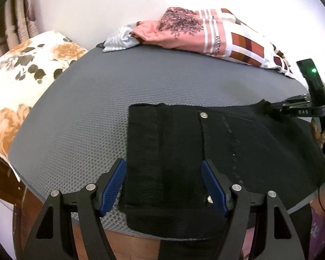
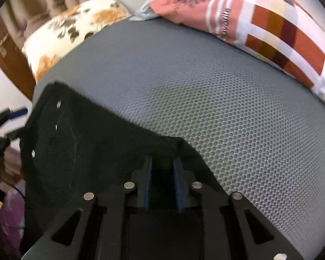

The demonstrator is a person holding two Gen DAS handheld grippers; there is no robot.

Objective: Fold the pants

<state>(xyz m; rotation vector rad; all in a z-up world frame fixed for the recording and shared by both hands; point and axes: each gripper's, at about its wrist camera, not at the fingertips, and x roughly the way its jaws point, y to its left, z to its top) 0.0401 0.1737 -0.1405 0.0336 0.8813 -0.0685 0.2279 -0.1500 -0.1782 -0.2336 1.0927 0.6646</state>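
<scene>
Black pants (image 1: pixel 205 151) lie folded on a grey honeycomb mat (image 1: pixel 86 112), with metal snap buttons showing. My left gripper (image 1: pixel 163 184) is open, its blue pads wide apart over the near edge of the pants. In the right wrist view the pants (image 2: pixel 86 151) reach from the left to the middle. My right gripper (image 2: pixel 162 173) has its blue pads close together with black cloth between them, at a corner of the pants. It also shows in the left wrist view (image 1: pixel 270 108) at the pants' far right corner.
A floral pillow (image 1: pixel 23 75) lies at the mat's left. A pile of pink and checked clothes (image 1: pixel 205 34) lies at the back by the white wall. The mat's near edge (image 1: pixel 110 227) drops to a wooden frame. Curtains hang at the far left.
</scene>
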